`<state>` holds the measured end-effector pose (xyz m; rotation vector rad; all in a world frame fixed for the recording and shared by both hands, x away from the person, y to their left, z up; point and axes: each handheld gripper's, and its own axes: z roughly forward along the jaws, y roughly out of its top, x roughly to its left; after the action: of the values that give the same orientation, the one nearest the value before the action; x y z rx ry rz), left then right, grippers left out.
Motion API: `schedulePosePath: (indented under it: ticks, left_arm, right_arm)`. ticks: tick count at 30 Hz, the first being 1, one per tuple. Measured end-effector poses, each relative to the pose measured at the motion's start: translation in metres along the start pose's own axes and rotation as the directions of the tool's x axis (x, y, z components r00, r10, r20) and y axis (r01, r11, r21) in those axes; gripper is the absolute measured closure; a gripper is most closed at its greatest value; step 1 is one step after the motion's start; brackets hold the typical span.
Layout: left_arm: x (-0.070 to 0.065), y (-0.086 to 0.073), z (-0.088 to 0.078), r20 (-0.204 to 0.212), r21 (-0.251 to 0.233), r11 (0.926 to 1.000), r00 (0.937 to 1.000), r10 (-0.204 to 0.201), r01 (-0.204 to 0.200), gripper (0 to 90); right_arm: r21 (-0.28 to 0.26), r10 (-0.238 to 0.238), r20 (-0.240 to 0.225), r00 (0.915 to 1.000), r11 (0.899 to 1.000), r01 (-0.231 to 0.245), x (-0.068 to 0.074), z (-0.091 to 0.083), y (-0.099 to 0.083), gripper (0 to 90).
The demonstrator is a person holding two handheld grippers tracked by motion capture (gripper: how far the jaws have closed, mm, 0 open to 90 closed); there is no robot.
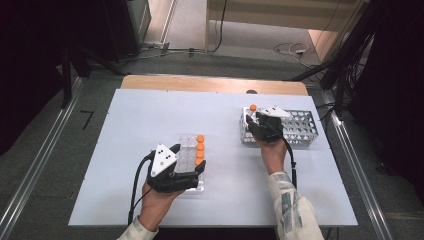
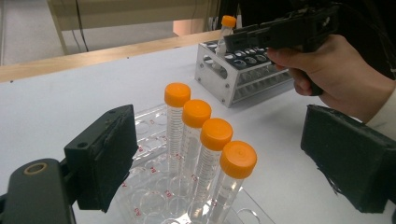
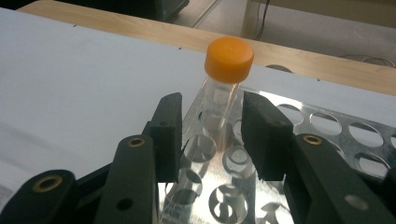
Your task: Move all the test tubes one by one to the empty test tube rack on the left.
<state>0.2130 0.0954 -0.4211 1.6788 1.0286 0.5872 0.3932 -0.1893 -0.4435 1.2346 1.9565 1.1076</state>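
Note:
A clear plastic rack (image 1: pixel 186 145) (image 2: pixel 149 121) holds a row of several orange-capped tubes (image 1: pixel 200 150) (image 2: pixel 215 135). My left gripper (image 1: pixel 190 156) (image 2: pixel 224 140) is at the rack's near end, open wide, with the tube row between its jaws and neither pad touching a tube. At the right, one orange-capped tube (image 1: pixel 253 107) (image 3: pixel 229 60) (image 2: pixel 228 22) stands in a corner hole of the metal rack (image 1: pixel 300 130) (image 3: pixel 327 126) (image 2: pixel 243 84). My right gripper (image 1: pixel 255 120) (image 3: pixel 212 100) has a jaw on each side of this tube's clear body, with a gap showing on the left side.
The metal rack's other holes are empty. The white board (image 1: pixel 150 115) lies on a wooden table whose far edge (image 1: pixel 210 82) shows beyond it. Cables (image 1: pixel 290 50) lie on the floor behind.

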Motion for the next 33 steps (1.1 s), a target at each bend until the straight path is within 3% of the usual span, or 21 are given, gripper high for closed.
schedulePosePath:
  ticks: [5, 21, 33]
  left_arm:
    - [0.002, -0.001, 0.001, -0.003, 0.004, 1.0000, 1.0000, -0.005, 0.005, 10.5]
    - [0.002, -0.002, 0.002, -0.003, 0.015, 0.9999, 1.0000, 0.000, 0.000, 11.3]
    - [0.002, -0.002, 0.002, -0.005, 0.018, 0.9998, 1.0000, 0.001, -0.001, 11.7]
  right_arm:
    - [0.002, 0.037, -0.008, 0.9993, 0.999, -0.037, -0.006, 0.009, 0.002, 60.0]
    - [0.024, 0.034, -0.013, 0.9993, 0.999, -0.034, -0.003, 0.024, 0.004, 67.7]
    - [-0.020, 0.038, -0.016, 0.9991, 0.999, -0.038, -0.005, 0.014, 0.010, 71.6]
